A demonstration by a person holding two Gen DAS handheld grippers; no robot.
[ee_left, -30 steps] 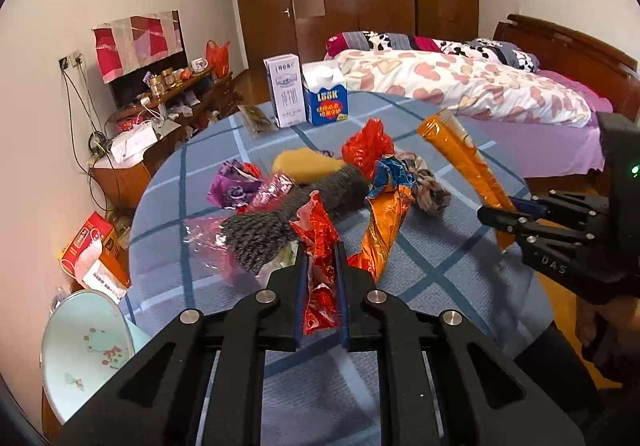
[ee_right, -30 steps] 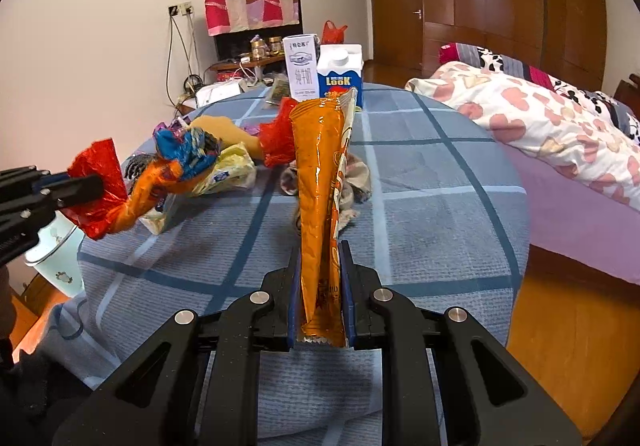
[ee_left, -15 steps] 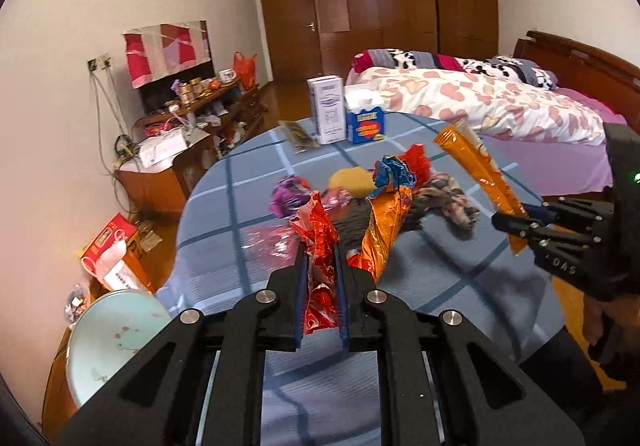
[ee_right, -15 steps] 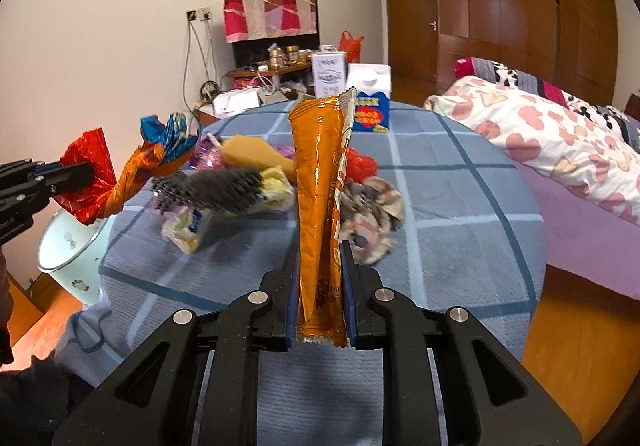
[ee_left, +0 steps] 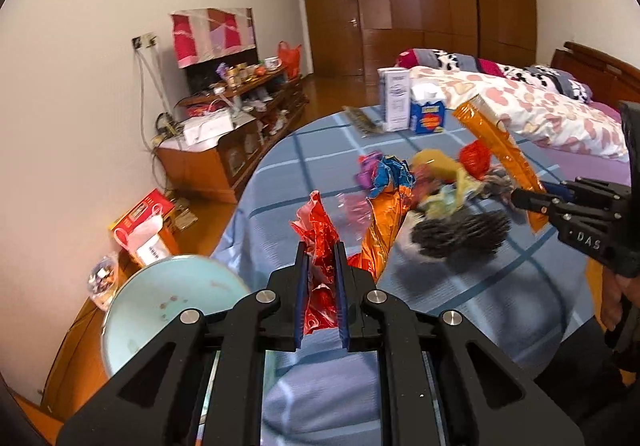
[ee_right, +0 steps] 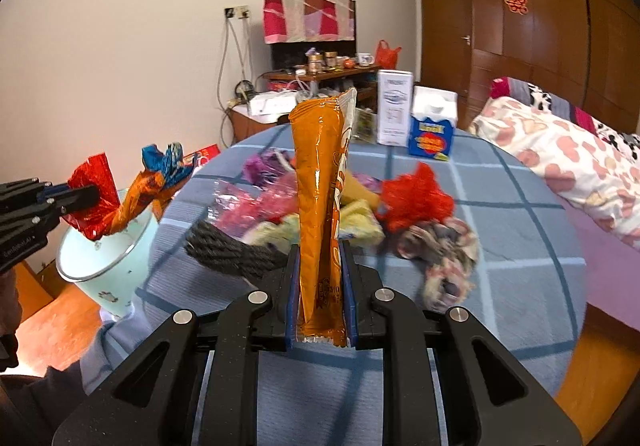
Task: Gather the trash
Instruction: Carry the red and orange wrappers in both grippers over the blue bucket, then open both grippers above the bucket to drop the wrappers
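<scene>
A crumpled red foil wrapper [ee_left: 320,246], twisted together with an orange-and-blue foil wrapper [ee_left: 384,222], hangs in the air above a pale blue round bin [ee_right: 104,266]. A long orange foil snack packet [ee_right: 322,206] stands upright, off the table, above the remaining crumpled wrappers [ee_right: 352,214].

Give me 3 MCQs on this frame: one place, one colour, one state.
1. Where is the pale blue bin?
A. on the bed
B. beside the table, below the left gripper
C. on the table

2. What colour is the long wrapper in the right gripper?
A. orange
B. green
C. white

3. What state is the left gripper in?
A. open
B. shut on nothing
C. shut on the red wrapper

Key: 1 B, the bin stands on the floor at the table edge. 2 A, its foil is orange. 3 C, red foil sits pinched between its fingers.
</scene>
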